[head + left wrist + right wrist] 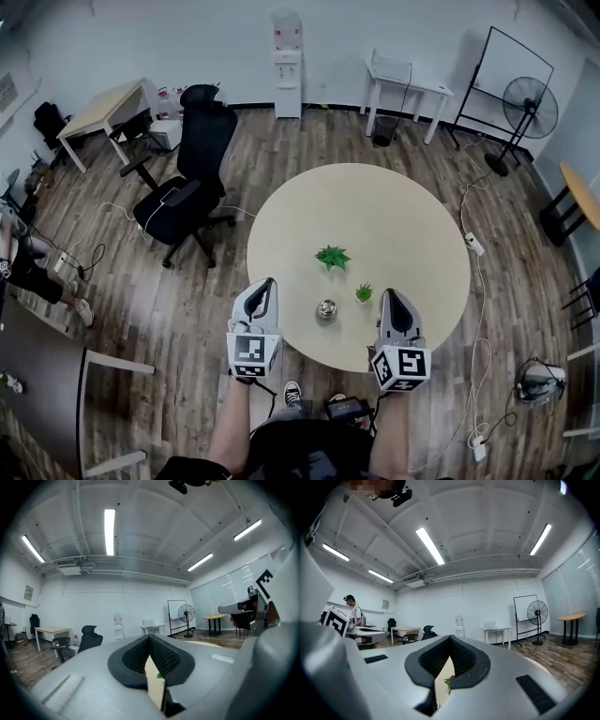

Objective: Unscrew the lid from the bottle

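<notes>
A small bottle (326,308) with a shiny lid, seen from above, stands on the round beige table (394,225) near its front edge. My left gripper (269,282) hovers at the table's left rim, left of the bottle, its jaws shut with nothing in them. To the bottle's right, my right gripper (388,295) sits over the front rim, also shut and empty. In the left gripper view the left gripper (150,637) has its jaws pressed together. The right gripper (450,639) looks the same in its own view. The bottle is hidden in both gripper views.
Two small green plants (332,256) (364,293) stand on the table behind the bottle. A black office chair (187,192) is at the left. At the back are a water dispenser (287,66) and a white table (405,86); a fan (528,111) stands at the right. Cables run along the floor (473,246).
</notes>
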`<state>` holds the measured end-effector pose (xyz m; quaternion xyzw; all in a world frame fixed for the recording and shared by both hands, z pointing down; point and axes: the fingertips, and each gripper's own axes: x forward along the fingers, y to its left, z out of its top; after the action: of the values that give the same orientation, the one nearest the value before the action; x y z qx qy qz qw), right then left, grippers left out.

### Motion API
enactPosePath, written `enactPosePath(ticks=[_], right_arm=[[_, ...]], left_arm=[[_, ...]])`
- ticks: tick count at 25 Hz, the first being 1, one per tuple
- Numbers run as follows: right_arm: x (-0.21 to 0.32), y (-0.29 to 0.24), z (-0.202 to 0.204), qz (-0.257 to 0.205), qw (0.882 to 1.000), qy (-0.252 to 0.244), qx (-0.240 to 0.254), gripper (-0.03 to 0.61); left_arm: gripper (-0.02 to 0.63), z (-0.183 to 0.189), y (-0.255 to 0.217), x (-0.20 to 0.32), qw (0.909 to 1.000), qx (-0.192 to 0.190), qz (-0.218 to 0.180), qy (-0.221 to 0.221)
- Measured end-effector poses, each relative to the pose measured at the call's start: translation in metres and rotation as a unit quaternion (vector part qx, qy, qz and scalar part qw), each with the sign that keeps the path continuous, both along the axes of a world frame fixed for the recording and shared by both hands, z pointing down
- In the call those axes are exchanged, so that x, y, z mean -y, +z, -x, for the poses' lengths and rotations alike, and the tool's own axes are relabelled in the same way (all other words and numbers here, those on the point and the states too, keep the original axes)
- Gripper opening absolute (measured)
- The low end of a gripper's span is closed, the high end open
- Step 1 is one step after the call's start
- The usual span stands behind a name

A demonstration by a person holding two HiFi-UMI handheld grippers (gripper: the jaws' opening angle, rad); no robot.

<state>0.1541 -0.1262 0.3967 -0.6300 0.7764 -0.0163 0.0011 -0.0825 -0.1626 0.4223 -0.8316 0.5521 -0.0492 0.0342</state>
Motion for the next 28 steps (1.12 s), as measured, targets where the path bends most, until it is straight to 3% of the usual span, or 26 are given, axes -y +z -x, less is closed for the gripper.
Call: enactPosePath(ticks=[17,18,22,23,28], right_arm=[[0.031,0.001,-0.032,-0.007,1.000,-0.028,0.012,0.003],[0.032,0.002,-0.033,-0.006,0.999,-0.029,0.011,0.003],[0.035,0.005,-0.033,-0.003,0.999,-0.030,0.013,0.003],[0.036,0.005,-0.033,-0.002,0.999,-0.030,0.012,0.003],[0.039,0.007,-0.032,-0.001,1.000,-0.027,0.011,0.003]], left_arm=[[0.003,-0.032,-0.008,0.012,0.9994,-0.003,-0.023,-0.024],[0.034,-0.033,-0.007,0.012,0.9995,-0.006,-0.024,-0.021],[0.280,-0.042,-0.009,0.013,0.9992,-0.028,-0.023,0.016],[0.311,-0.044,-0.010,0.012,0.9990,-0.030,-0.024,0.022],[0.314,-0.050,0.005,0.014,0.9990,-0.020,-0.011,0.039]])
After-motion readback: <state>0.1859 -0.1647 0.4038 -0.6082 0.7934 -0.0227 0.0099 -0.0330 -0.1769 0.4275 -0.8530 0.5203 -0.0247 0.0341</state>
